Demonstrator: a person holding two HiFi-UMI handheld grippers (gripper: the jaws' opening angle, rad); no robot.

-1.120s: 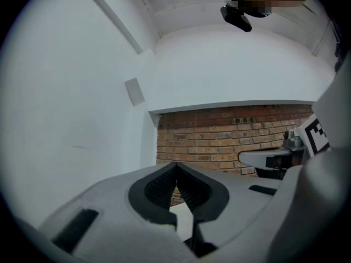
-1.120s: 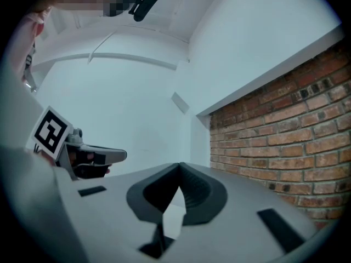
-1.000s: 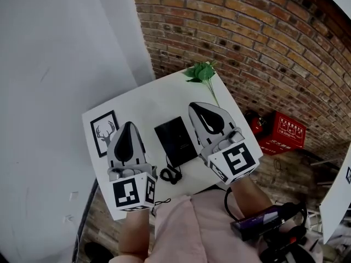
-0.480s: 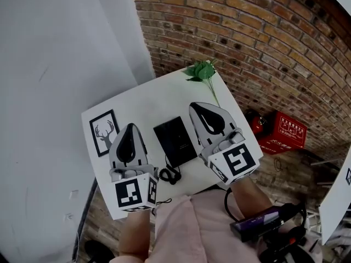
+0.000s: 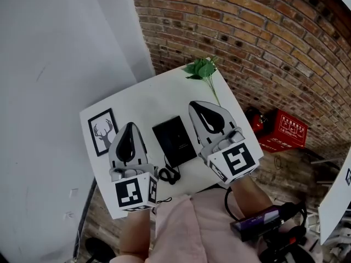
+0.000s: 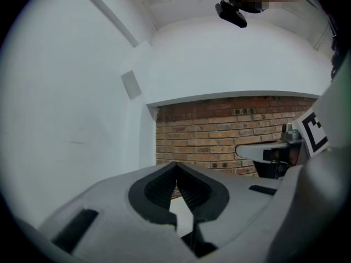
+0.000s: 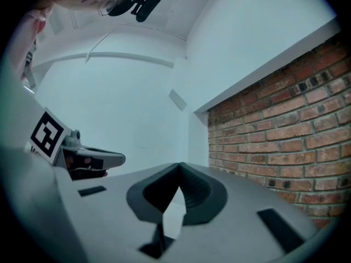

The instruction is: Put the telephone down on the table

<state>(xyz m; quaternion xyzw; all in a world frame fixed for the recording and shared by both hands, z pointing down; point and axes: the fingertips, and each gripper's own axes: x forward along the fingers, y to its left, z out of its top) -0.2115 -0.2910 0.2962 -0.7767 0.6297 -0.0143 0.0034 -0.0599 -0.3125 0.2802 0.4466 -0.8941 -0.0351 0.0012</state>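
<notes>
The black telephone (image 5: 175,141) lies flat on the white table (image 5: 148,100), its coiled cord (image 5: 170,175) trailing toward the near edge. My left gripper (image 5: 129,126) hovers just left of the phone, shut and holding nothing. On the phone's right side my right gripper (image 5: 199,106) is also shut and empty. In the left gripper view the left gripper (image 6: 175,165) has its dark pads meeting at the tip. In the right gripper view the right gripper (image 7: 179,165) is shut in the same way. Both point level toward the walls, so the phone is hidden in those views.
A framed deer picture (image 5: 103,131) lies at the table's left edge. A green leafy sprig (image 5: 202,70) rests at the far corner. A brick wall (image 5: 258,43) runs behind and to the right. A red crate (image 5: 285,131) sits on the floor at the right.
</notes>
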